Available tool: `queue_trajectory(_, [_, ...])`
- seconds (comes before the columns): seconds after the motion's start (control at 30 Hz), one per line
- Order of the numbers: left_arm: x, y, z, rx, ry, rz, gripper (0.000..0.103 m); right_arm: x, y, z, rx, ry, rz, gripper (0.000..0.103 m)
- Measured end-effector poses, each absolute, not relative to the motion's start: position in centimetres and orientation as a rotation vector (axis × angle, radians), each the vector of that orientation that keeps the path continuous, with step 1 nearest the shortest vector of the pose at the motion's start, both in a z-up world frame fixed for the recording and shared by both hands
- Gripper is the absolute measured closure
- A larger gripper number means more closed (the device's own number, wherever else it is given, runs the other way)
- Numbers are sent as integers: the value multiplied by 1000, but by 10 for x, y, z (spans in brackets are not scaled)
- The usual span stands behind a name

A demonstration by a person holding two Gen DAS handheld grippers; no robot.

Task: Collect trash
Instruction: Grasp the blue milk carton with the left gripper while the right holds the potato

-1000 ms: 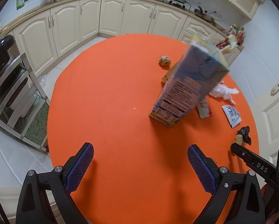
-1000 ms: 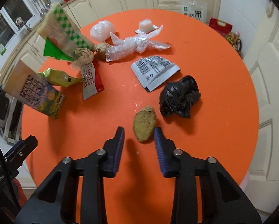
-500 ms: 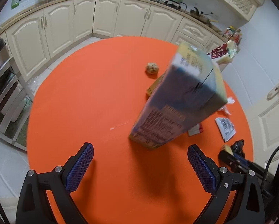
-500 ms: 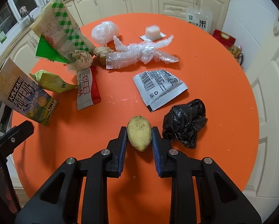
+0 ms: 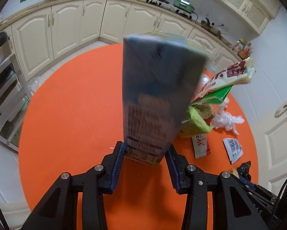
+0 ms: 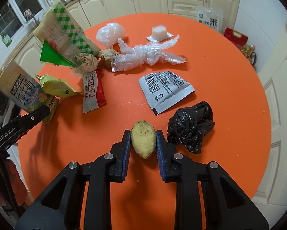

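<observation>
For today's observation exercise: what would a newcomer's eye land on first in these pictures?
The bright orange table. Then the tall milk carton, clamped low between the left gripper pads, filling that view. The right gripper pinches a yellowish food scrap beside a crumpled black bag.

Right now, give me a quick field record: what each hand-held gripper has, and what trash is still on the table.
left hand-held gripper: shut on milk carton, gripped near its base
right hand-held gripper: shut on ginger piece
table: round, orange
trash by right gripper: black bag, white sachet
trash farther off: clear glove, red-white wrapper, yellow packet, paper ball, checked box
bin: not in view
</observation>
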State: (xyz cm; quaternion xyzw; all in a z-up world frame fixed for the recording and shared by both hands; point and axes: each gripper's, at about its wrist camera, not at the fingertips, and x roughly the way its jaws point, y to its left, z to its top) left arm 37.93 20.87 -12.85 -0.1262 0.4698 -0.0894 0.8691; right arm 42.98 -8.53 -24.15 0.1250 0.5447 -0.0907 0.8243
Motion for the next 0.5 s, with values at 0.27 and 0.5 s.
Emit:
queue_trajectory(0.27, [365,202,-129,-250,970,-190,66,422,-80,-241,287,1159,-170,79])
queue_trajectory(0.5, [342,198,-117,-220,941,-203,67,412,-76,-236,303,1152,-157,79])
